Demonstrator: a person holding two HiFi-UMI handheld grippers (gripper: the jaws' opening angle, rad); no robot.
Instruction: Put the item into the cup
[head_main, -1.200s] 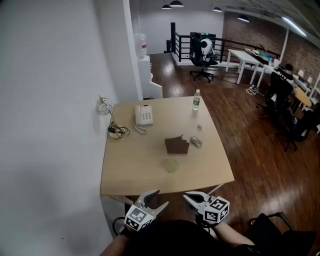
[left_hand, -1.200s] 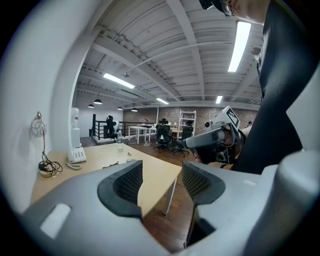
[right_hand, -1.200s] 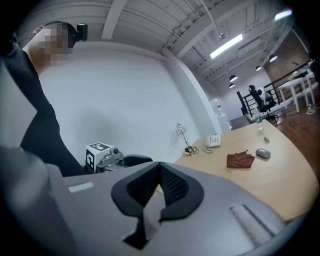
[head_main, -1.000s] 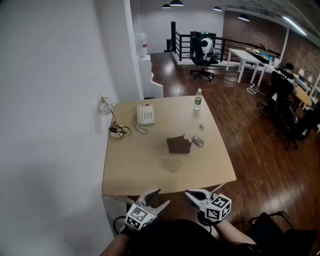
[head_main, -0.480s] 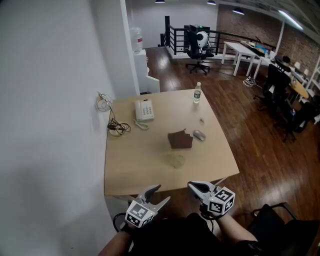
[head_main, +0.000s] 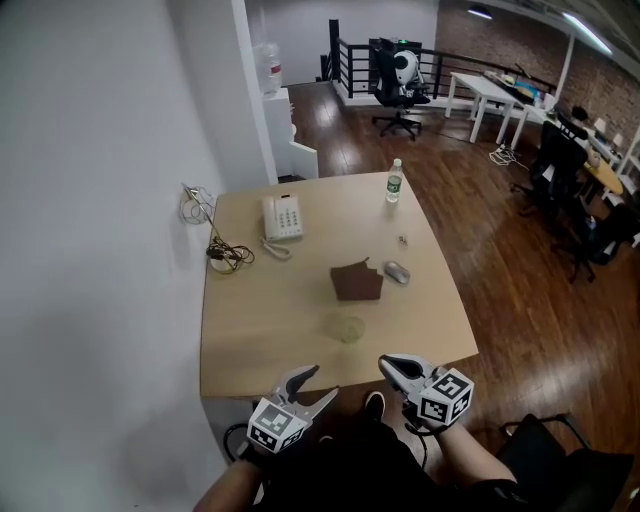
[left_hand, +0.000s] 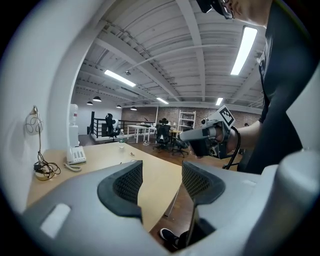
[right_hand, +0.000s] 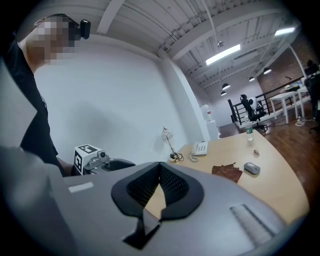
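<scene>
A: How much of the job looks done?

B: None of it, by the look of things. Both pairs are held low at the near edge of the bench (head_main: 250, 345), well apart from everything on it. The left tongs (head_main: 308, 386) stand wide with nothing between them. The right tongs (head_main: 396, 366) are pressed together at the tips and are also empty.

A: And the cup (head_main: 346, 328)?

B: It seems to be the pale, see-through shape near the front middle of the bench, though it is too faint to be sure. Nothing shows inside it.

A: Which thing goes in?

B: Hard to say. A brown cloth (head_main: 357, 283) lies just beyond the cup with a computer mouse (head_main: 397, 272) just beside it, and a small object (head_main: 402, 240) sits farther back, too tiny to identify. That small object seems the likeliest fit. A telephone (head_main: 281, 216) and a water bottle (head_main: 393, 185) stand at the far side.

A: So what remains?

B: Everything — the reach, the grasp, the carry and the drop into the cup.
</scene>
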